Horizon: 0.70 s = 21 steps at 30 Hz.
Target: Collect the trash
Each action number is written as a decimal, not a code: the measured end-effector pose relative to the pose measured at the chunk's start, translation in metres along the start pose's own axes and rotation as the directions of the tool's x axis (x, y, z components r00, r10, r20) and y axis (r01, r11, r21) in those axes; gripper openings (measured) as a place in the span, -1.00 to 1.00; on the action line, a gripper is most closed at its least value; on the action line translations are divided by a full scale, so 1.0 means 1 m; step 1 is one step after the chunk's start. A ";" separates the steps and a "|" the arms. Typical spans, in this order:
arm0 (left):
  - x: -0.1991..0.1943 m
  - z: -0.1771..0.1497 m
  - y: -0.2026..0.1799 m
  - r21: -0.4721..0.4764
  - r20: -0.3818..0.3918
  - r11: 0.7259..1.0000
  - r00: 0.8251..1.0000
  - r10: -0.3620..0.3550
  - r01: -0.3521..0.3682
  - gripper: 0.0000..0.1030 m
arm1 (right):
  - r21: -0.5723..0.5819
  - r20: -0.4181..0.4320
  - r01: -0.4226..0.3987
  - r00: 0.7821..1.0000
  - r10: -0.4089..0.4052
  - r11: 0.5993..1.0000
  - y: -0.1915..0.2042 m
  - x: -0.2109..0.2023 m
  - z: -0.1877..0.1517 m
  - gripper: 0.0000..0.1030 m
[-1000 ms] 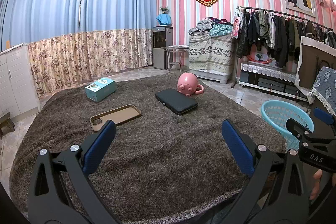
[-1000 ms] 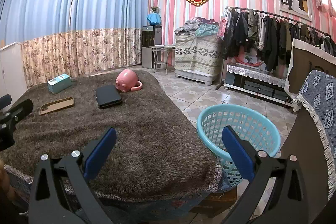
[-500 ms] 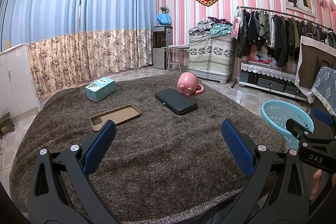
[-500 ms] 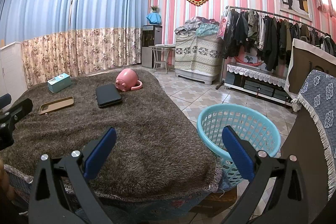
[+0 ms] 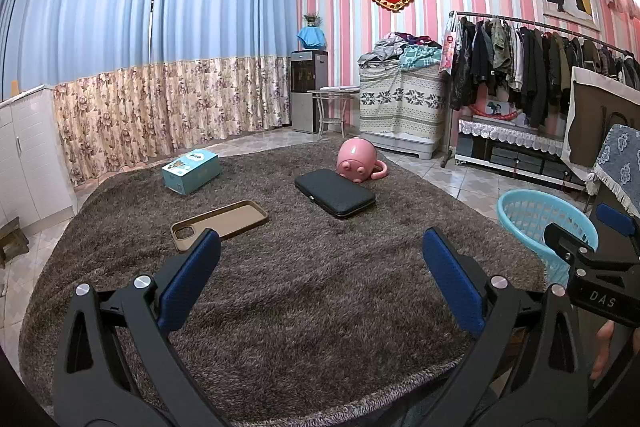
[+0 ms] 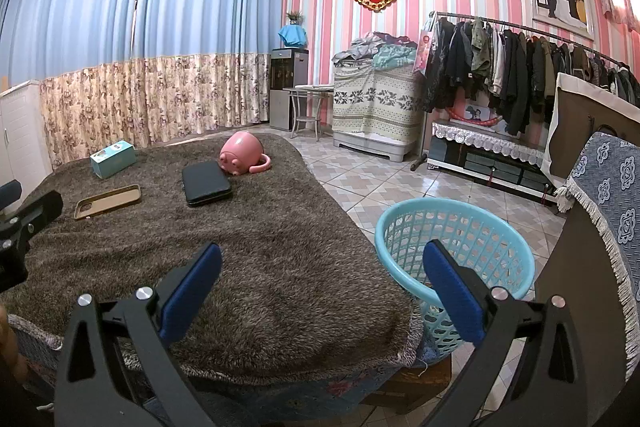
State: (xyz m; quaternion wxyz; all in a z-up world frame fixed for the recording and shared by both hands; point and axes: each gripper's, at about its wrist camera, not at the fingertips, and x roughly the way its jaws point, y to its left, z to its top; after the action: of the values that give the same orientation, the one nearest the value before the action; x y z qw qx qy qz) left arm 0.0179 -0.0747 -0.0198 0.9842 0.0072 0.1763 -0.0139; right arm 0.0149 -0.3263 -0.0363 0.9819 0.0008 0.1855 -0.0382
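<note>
Both claws spread wide, nothing held: left gripper [image 5: 320,263] low centre of its frame over the brown rug [image 5: 304,291], right gripper [image 6: 322,277] low centre, by the blue basket [image 6: 454,243] at lower right. Small box [image 5: 191,171], phone case [image 5: 219,223], black case [image 5: 335,192] and pink mug [image 5: 357,163] lie mid-frame on the rug, basket looks empty. Fits either a pickup pending or a pause between drops; any grab needs a reach forward to close on one item.

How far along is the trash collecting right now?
Four things lie on the brown shaggy cover: teal cardboard box, tan phone case, black zip case, tipped pink pig mug. The light blue plastic basket shows nothing inside. Left gripper and right gripper are open, empty. This fits before collecting, or remaining items being non-trash.
</note>
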 end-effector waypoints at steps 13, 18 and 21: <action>0.000 0.000 0.000 0.000 0.001 1.000 1.000 0.000 0.000 0.90 | 0.000 -0.001 0.000 1.000 0.000 1.000 0.000 0.000 0.001 0.91; 0.000 0.000 0.000 0.000 0.001 1.000 1.000 0.000 0.000 0.90 | -0.001 0.000 0.000 1.000 0.000 1.000 0.000 0.000 0.001 0.91; 0.001 -0.001 -0.001 -0.001 0.001 1.000 1.000 0.000 0.000 0.90 | -0.001 0.000 0.000 1.000 0.000 1.000 0.000 0.000 0.001 0.91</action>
State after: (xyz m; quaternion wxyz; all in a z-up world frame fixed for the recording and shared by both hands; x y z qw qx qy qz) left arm 0.0181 -0.0753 -0.0208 0.9843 0.0066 0.1759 -0.0137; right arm 0.0154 -0.3261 -0.0355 0.9819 0.0003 0.1856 -0.0383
